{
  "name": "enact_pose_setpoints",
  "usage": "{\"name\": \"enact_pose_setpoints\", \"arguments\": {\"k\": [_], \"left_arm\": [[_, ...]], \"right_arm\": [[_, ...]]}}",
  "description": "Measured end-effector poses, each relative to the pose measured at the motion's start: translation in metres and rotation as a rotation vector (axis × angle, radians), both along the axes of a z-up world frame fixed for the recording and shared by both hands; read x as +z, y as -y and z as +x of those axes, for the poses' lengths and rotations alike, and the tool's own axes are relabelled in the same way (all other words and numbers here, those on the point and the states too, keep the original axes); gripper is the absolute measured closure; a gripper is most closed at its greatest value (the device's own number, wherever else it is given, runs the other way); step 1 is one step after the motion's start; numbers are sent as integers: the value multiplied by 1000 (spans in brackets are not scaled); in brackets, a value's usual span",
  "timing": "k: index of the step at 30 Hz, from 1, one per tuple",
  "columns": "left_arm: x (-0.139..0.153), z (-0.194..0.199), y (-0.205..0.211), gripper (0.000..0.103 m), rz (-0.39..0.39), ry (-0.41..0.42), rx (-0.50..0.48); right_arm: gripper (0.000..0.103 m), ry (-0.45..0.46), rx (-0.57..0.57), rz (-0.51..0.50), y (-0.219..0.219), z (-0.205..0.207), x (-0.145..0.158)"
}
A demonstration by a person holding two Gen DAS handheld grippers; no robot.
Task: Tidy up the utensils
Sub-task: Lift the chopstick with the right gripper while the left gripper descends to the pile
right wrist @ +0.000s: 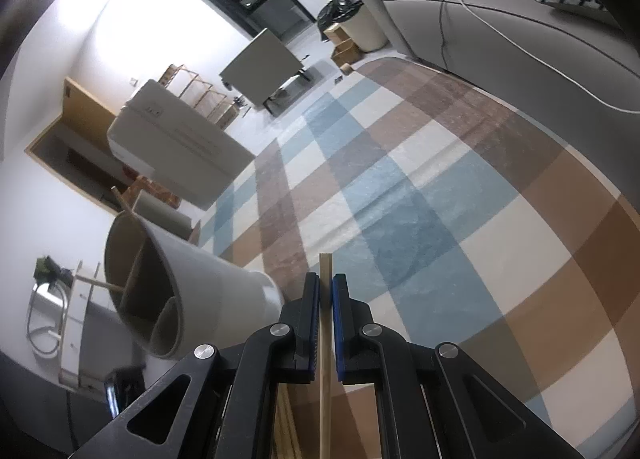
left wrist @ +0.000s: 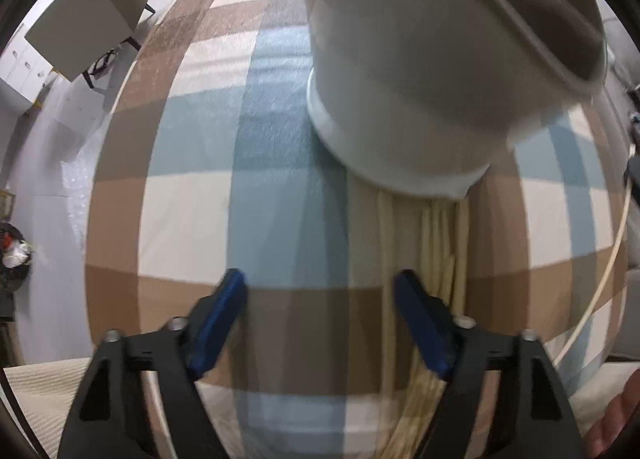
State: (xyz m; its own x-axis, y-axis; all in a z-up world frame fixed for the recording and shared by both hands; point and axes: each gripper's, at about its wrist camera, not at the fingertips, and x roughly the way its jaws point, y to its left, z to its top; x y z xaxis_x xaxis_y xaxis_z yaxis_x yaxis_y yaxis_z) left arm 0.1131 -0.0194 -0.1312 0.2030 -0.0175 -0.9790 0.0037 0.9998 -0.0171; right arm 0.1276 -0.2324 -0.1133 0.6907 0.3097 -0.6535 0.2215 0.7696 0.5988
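Note:
A white utensil holder [left wrist: 420, 79] stands on the checked tablecloth [left wrist: 192, 211], just beyond my left gripper [left wrist: 320, 283]. Several pale chopsticks [left wrist: 440, 243] lie on the cloth in front of the holder, running under the right blue finger [left wrist: 420, 323]. One of them crosses the gap close to that finger, and neither pad presses on it. The jaws stand apart. In the right wrist view my right gripper [right wrist: 325, 279] is shut on a single wooden chopstick [right wrist: 325, 339] held above the cloth. The holder [right wrist: 192, 287] is at its lower left, with a few sticks inside.
A grey sofa [right wrist: 500, 39] with cables and a patterned cushion lies past the table's far edge. A grey chair [left wrist: 88, 23] and a white cabinet [right wrist: 176, 147] stand on the floor. A white cable [left wrist: 604, 271] curves along the table's right side.

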Motion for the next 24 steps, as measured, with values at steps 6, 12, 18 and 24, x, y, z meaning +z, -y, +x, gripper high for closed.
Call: {"name": "enact_pose_setpoints", "arguments": {"k": [6, 12, 18, 24], "left_arm": [[2, 3, -7, 67, -4, 63, -31], [3, -14, -20, 101, -55, 50, -79], [0, -20, -56, 101, -190, 22, -25], [-6, -6, -78, 100, -221, -5, 30]], "right_arm": [[97, -3, 5, -5, -1, -3, 1], [97, -4, -2, 0, -1, -4, 2], [97, -1, 24, 8, -16, -3, 1], [97, -1, 41, -2, -25, -2, 2]]}}
